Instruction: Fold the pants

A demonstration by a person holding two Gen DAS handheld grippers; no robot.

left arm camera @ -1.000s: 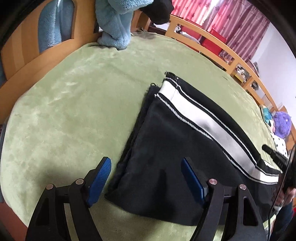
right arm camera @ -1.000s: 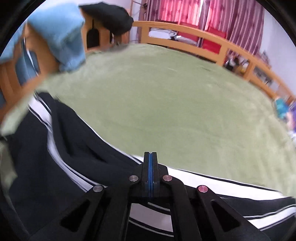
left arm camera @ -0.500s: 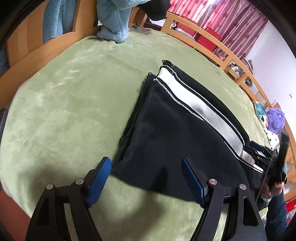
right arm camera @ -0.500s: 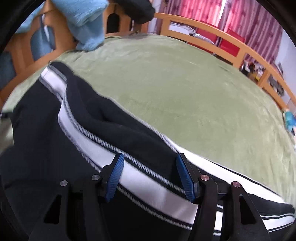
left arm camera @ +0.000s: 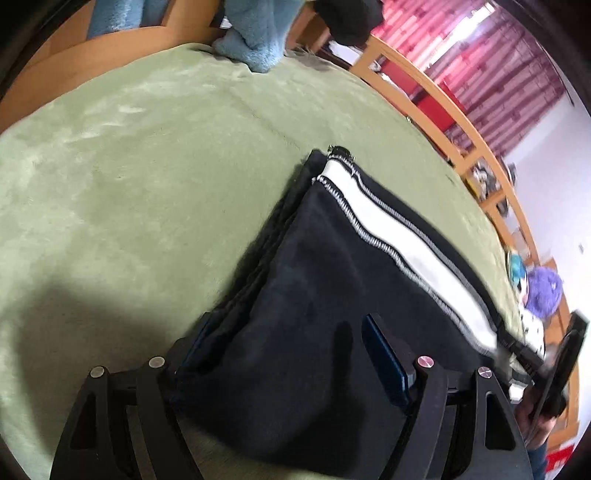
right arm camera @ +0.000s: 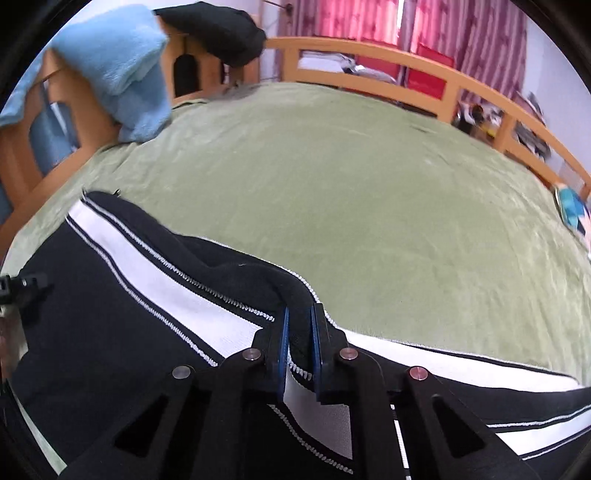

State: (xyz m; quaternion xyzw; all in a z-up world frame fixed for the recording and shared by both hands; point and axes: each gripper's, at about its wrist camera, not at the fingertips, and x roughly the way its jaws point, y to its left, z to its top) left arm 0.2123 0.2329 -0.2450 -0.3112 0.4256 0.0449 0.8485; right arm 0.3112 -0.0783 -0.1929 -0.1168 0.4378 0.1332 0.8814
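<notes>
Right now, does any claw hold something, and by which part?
The right claw pinches the black pants with white side stripe at a raised fold of the striped edge. The left claw is open, straddling their corner.

We see black pants with a white side stripe edged in black-and-white stitching, lying on a plain green blanket. Our gripper pads are blue on black fingers. Light blue fleece drapes an orange-brown wooden bed frame; the curtains are pink-striped.
</notes>
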